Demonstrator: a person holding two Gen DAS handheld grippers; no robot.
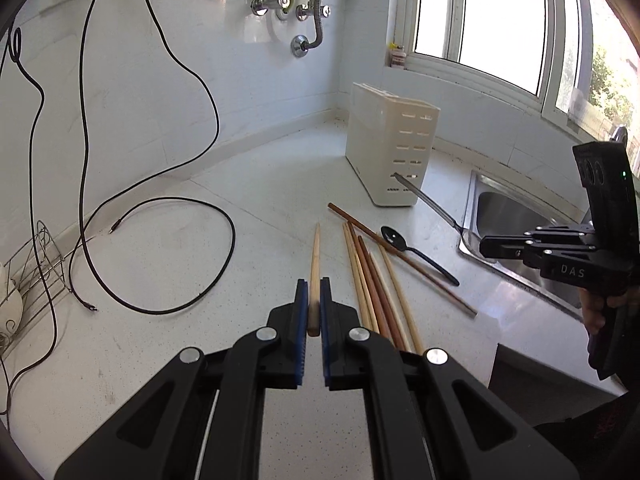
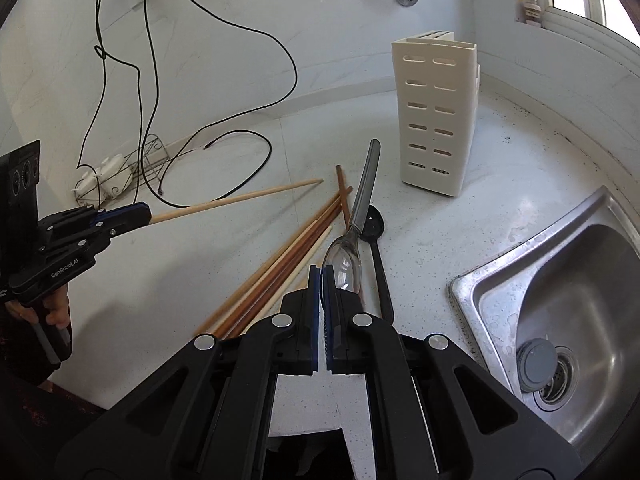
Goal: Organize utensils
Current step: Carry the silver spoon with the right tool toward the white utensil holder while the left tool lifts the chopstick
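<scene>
My left gripper (image 1: 314, 294) is shut on a pale wooden chopstick (image 1: 315, 264) and holds it above the counter, tip pointing away; it also shows in the right wrist view (image 2: 236, 199). My right gripper (image 2: 321, 276) is shut on the bowl of a metal spoon (image 2: 362, 200), handle pointing toward the white slotted utensil holder (image 2: 438, 120); the spoon also shows in the left wrist view (image 1: 428, 202). Several brown and pale chopsticks (image 1: 376, 284) and a black spoon (image 1: 416, 250) lie on the counter. The holder (image 1: 394, 148) stands at the back.
A steel sink (image 2: 560, 292) lies to the right. Black cables (image 1: 160, 200) loop over the left of the white counter (image 1: 180, 260). A wire rack (image 1: 36, 276) stands at the far left. Pipes and valves (image 1: 296, 8) sit on the back wall.
</scene>
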